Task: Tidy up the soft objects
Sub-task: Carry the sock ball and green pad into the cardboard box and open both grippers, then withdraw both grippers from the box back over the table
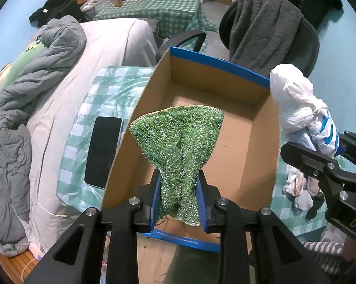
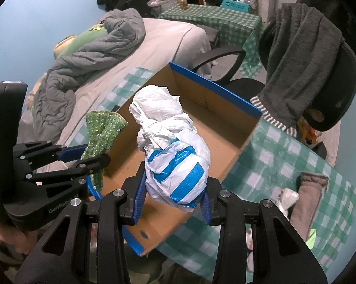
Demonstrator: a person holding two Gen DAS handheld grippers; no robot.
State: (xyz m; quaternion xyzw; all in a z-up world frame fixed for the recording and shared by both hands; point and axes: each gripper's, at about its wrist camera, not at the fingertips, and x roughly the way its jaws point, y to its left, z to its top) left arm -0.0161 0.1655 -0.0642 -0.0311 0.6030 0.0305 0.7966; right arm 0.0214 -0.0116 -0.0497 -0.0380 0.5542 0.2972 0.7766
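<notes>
Nothing lies in the open brown cardboard box with blue rim (image 1: 225, 156) yet. Left gripper (image 1: 179, 198) pinches a glittery green knitted cloth (image 1: 178, 137), right gripper (image 2: 174, 201) clamps a knotted white-and-blue plastic bag (image 2: 175, 165) (both above the box); crumpled socks (image 2: 308, 196) wait near the checked table's right edge.

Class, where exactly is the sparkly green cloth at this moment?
The green cloth is pinched in the left gripper, held up over the near end of the open cardboard box, left of the white-and-blue plastic bag in the right gripper.

Green-and-white checked tablecloth (image 1: 83, 127) covers the bed (image 1: 67, 90). Directly on the cloth: open cardboard box (image 1: 237, 142), black phone (image 1: 103, 150) just beside its left wall, crumpled socks (image 2: 305, 194) to its right.
</notes>
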